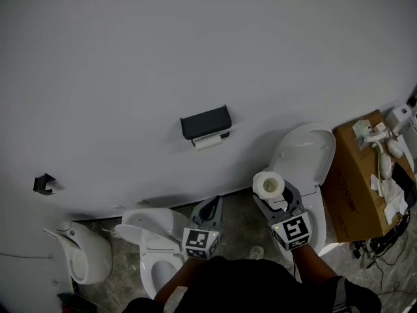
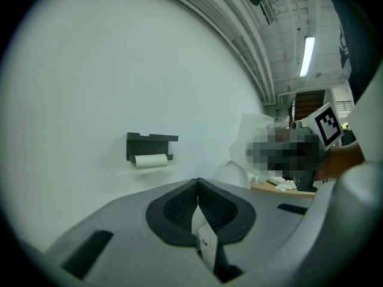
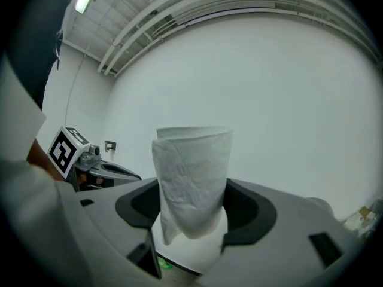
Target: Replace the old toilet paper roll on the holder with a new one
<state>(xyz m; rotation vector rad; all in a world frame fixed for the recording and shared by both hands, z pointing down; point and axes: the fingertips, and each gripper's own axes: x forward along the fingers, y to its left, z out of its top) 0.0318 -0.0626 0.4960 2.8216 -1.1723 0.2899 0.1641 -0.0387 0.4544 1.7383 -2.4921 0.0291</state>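
Observation:
A black holder (image 1: pixel 206 122) hangs on the white wall, with a thin, nearly used-up roll (image 1: pixel 208 142) under it; both also show in the left gripper view, holder (image 2: pixel 151 143) and thin roll (image 2: pixel 150 160). My right gripper (image 1: pixel 272 197) is shut on a new white toilet paper roll (image 1: pixel 268 185), held upright below and right of the holder. In the right gripper view the new roll (image 3: pixel 192 187) stands between the jaws with a loose sheet hanging. My left gripper (image 1: pixel 210 208) is shut and holds nothing; its pads (image 2: pixel 198 205) meet.
A toilet with raised lid (image 1: pixel 303 154) stands to the right, a second toilet (image 1: pixel 155 240) at lower left and a urinal-like fixture (image 1: pixel 81 250) further left. A cardboard box (image 1: pixel 358 181) with white parts sits at right. A small black bracket (image 1: pixel 43 184) is on the wall.

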